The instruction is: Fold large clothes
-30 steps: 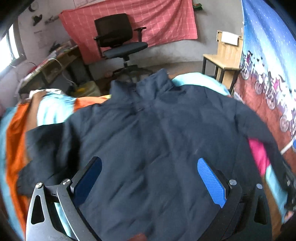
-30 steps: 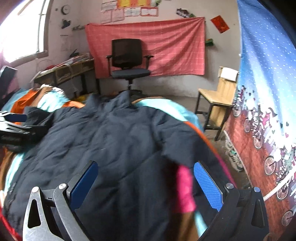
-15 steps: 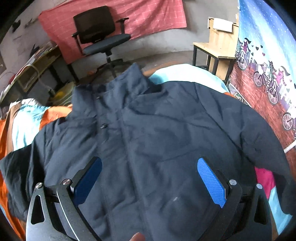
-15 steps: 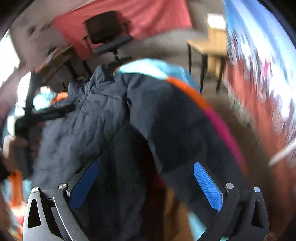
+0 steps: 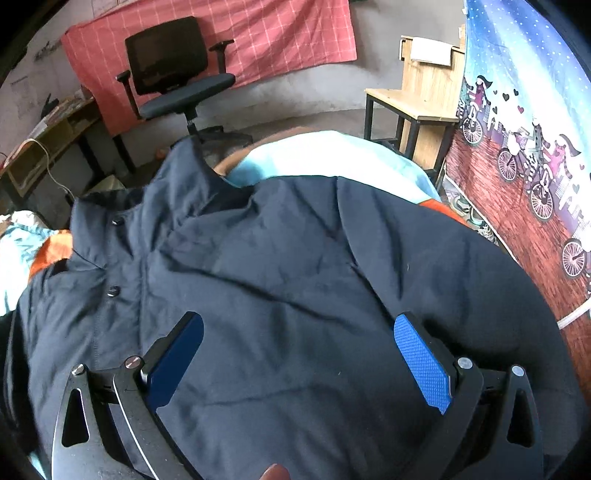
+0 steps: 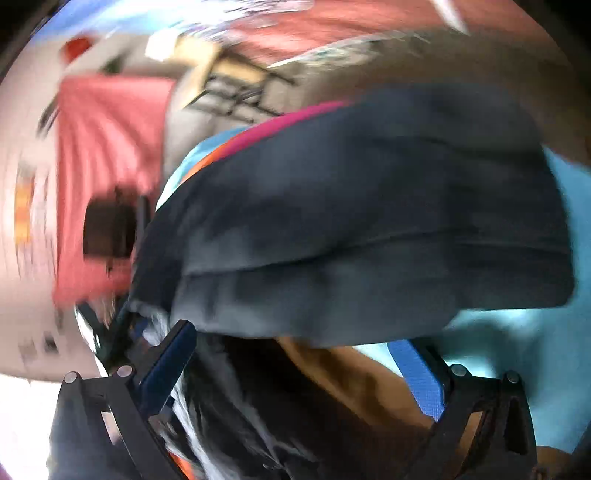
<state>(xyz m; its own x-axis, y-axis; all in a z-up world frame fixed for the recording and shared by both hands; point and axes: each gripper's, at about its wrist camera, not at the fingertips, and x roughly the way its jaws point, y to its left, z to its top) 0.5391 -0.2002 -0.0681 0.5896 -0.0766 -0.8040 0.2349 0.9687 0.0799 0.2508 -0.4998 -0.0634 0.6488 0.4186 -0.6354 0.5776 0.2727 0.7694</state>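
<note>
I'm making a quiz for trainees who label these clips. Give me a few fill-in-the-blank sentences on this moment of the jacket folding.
1. The dark navy jacket lies spread with its ____ side up, snap buttons showing.
2. The left gripper hovers over the jacket with its jaws ____.
3. Behind the jacket's collar stands a black office ____ before a red checked cloth.
4. The right wrist view is heavily ____, so fine detail there cannot be read.

Missing words: front; open; chair; blurred

Jacket [image 5: 295, 266] covers the bed; chair [image 5: 173, 74] (beyond) stands clear.
</note>
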